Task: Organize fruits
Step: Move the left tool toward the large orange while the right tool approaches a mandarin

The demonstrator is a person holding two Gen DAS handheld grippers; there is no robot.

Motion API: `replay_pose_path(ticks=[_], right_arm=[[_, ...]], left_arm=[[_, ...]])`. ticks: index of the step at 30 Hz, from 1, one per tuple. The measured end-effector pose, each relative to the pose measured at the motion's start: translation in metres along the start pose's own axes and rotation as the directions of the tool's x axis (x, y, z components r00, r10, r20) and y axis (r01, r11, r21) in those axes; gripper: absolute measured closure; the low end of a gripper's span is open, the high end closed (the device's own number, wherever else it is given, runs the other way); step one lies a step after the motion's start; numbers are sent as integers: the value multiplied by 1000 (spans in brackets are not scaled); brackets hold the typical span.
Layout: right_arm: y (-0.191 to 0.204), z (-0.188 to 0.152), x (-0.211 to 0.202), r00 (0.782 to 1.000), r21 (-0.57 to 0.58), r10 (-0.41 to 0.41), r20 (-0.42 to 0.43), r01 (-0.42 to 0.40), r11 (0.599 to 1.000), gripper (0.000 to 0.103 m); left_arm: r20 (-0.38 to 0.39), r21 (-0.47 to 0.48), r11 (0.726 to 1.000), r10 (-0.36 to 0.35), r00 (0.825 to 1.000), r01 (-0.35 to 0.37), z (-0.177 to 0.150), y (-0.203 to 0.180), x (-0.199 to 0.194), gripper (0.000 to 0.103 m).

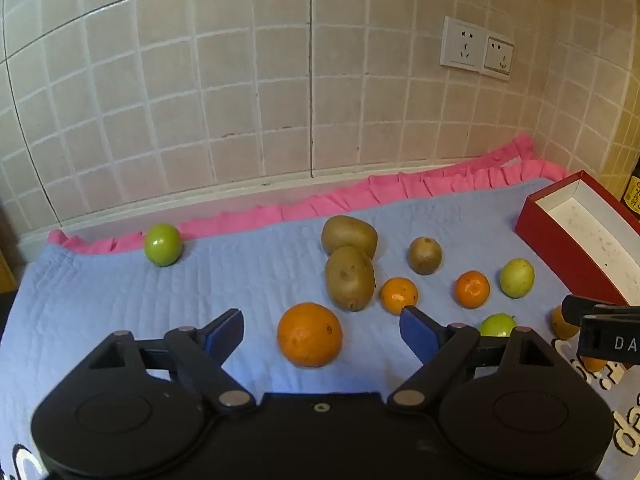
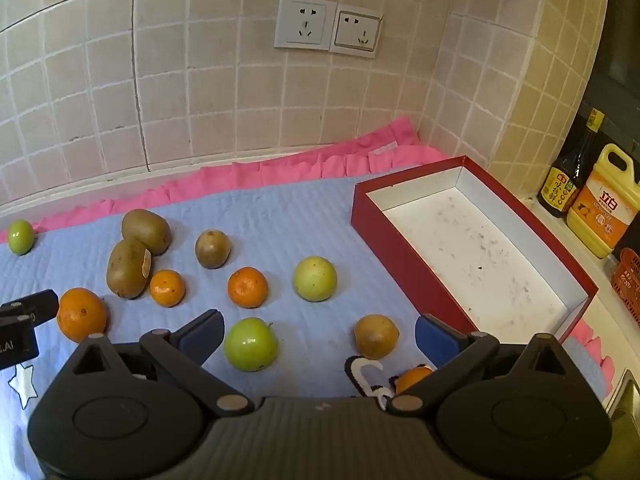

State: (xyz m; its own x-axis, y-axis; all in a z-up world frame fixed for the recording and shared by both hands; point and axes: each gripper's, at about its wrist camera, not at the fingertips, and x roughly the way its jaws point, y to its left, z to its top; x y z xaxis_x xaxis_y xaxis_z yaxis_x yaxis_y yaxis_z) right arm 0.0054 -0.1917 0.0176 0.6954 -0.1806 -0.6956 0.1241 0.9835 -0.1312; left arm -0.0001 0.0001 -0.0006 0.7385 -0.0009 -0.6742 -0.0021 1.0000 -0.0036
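Fruits lie scattered on a blue quilted cloth [image 1: 248,272]. My left gripper [image 1: 322,330] is open, with a large orange [image 1: 310,335] between its fingers on the cloth. My right gripper [image 2: 320,334] is open above a green apple [image 2: 251,344] and a brown kiwi [image 2: 376,336]. Two big kiwis [image 1: 349,258], a small kiwi [image 1: 425,255], two tangerines [image 1: 399,295] [image 1: 472,289] and a pale green apple [image 1: 517,278] lie behind. Another green apple [image 1: 163,244] sits far left. An open red box [image 2: 472,248], white inside and empty, stands at the right.
A tiled wall with two sockets [image 2: 326,26] runs behind the counter. A pink ruffled edge [image 1: 360,196] borders the cloth. A dark sauce bottle [image 2: 570,176] and a yellow jug [image 2: 606,204] stand right of the box. An orange fruit [image 2: 412,378] lies by my right finger.
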Motion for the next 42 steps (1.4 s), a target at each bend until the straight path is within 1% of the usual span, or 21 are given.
replay_pose_path(ticks=[7, 9, 14, 21, 29, 33, 38, 40, 42], right_arm=[[1, 0, 1, 1000, 0, 4, -4, -4, 1000, 0], [2, 0, 1, 1000, -1, 7, -4, -7, 1000, 0], [3, -1, 1, 1000, -1, 7, -4, -7, 1000, 0], [2, -1, 2, 1000, 9, 11, -11, -11, 1000, 0], [3, -2, 2, 1000, 9, 12, -13, -12, 1000, 0], [3, -2, 2, 1000, 7, 16, -14, -16, 1000, 0], [5, -3, 3, 1000, 9, 23, -16, -23, 1000, 0], [5, -3, 3, 1000, 11, 24, -18, -23, 1000, 0], [6, -3, 3, 1000, 11, 23, -17, -22, 1000, 0]], left_arm=[[5, -8, 1000, -4, 1000, 4, 1, -1, 1, 2], [18, -14, 1000, -17, 1000, 18, -2, 2, 0, 2], [10, -11, 1000, -16, 1000, 16, -3, -1, 0, 2], [8, -12, 999, -32, 999, 32, -5, -4, 1, 2], [-12, -35, 998, -58, 998, 58, -2, -4, 0, 2], [-8, -34, 998, -53, 999, 53, -3, -5, -1, 2], [-24, -11, 1000, -18, 1000, 18, -3, -4, 2, 2], [-27, -15, 1000, -17, 999, 16, -3, -3, 4, 2], [-48, -21, 1000, -21, 999, 20, -2, 1, 5, 2]])
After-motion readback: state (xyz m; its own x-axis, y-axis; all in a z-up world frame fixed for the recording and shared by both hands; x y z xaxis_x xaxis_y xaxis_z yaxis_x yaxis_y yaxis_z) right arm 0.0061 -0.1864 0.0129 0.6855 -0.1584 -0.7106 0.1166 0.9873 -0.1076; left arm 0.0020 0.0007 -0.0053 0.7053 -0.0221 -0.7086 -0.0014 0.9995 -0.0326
